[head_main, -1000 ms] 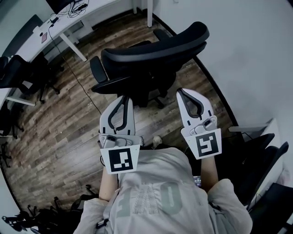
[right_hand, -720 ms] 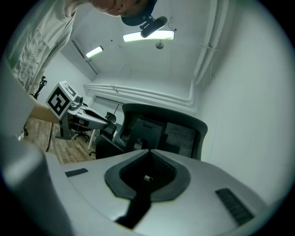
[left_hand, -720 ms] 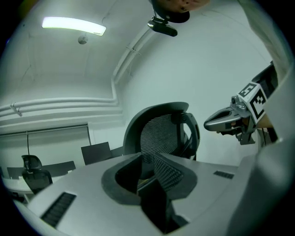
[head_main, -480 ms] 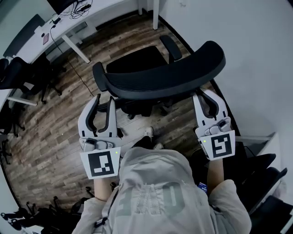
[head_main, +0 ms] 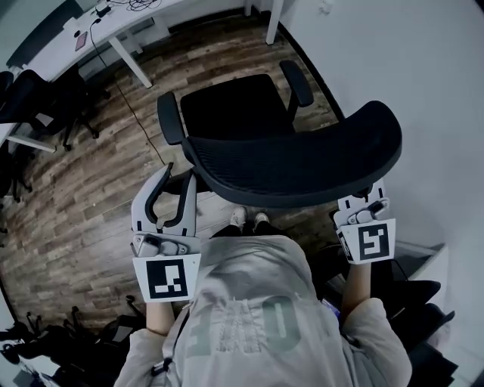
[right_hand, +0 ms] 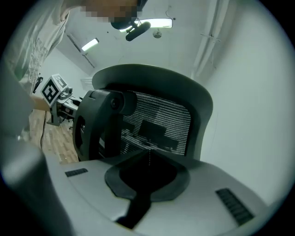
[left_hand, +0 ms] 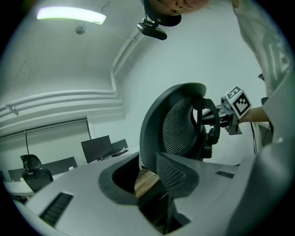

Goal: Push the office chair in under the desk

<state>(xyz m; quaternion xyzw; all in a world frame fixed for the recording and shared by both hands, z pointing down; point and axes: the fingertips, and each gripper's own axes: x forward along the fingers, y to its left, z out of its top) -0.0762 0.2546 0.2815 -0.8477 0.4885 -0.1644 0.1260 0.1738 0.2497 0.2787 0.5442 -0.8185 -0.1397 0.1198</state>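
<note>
The black office chair stands just ahead of me, its mesh back toward me and its seat facing the white desk at the top. My left gripper is at the back's left edge. Its jaws have just been opening and stand apart. In the left gripper view that edge rises at the mouth of the jaws, and no pad presses on it. My right gripper is shut, its tips close behind the mesh. In the head view only its marker cube shows under the back's right rim.
A white wall runs close along the chair's right side. Other black chairs stand at the left and at the lower right. My shoes are on the wooden floor under the back. A desk leg slants left of the seat.
Both grippers have come up to the chair's back, which now fills the view's middle. The left jaws went from shut to apart. The right jaws slipped out of sight under the rim.
</note>
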